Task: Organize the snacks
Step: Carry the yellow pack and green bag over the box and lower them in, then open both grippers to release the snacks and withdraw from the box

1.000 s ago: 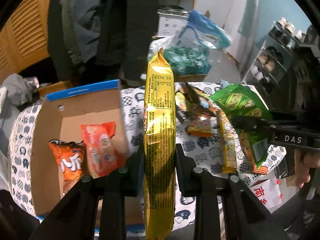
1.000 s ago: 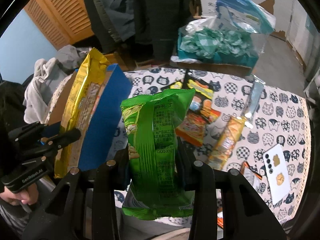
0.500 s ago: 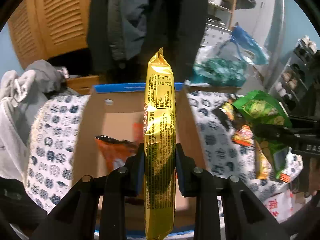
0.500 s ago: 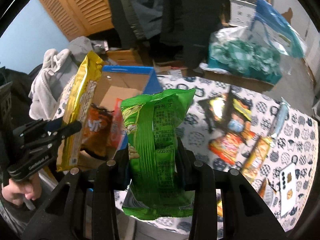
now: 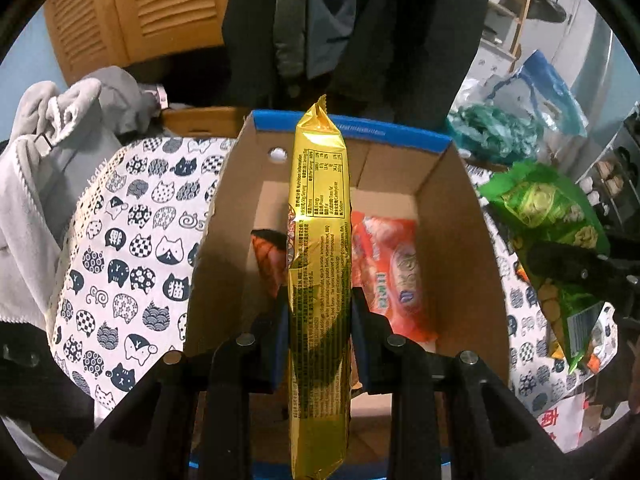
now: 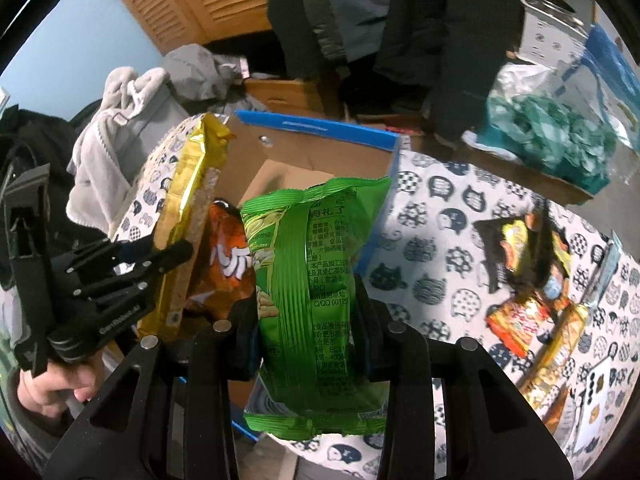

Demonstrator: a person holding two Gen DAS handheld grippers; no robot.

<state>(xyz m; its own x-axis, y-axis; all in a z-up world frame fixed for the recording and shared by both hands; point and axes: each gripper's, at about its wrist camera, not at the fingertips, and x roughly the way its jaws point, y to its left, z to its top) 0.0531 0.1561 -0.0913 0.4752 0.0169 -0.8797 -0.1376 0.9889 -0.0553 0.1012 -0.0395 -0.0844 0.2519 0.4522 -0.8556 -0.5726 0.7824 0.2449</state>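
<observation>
My left gripper (image 5: 319, 312) is shut on a long gold snack packet (image 5: 319, 248) and holds it upright over the open cardboard box (image 5: 460, 216). Inside the box lie an orange-red snack bag (image 5: 394, 276) and a darker orange bag (image 5: 269, 256). My right gripper (image 6: 306, 308) is shut on a green snack bag (image 6: 316, 280), held to the right of the box; it also shows in the left wrist view (image 5: 548, 216). The left gripper (image 6: 120, 276) with the gold packet (image 6: 188, 216) shows at the left of the right wrist view.
The box has a blue rim (image 6: 320, 130) and stands on a cat-print tablecloth (image 5: 132, 232). Several loose snack packets (image 6: 528, 272) lie on the cloth to the right. Grey clothing (image 5: 48, 152) is piled at the left. A bag of green items (image 6: 552, 136) sits behind.
Both grippers have swung left with their snacks. The left gripper with the gold packet now sits centred over the box, and the green bag has come closer to the box's right side.
</observation>
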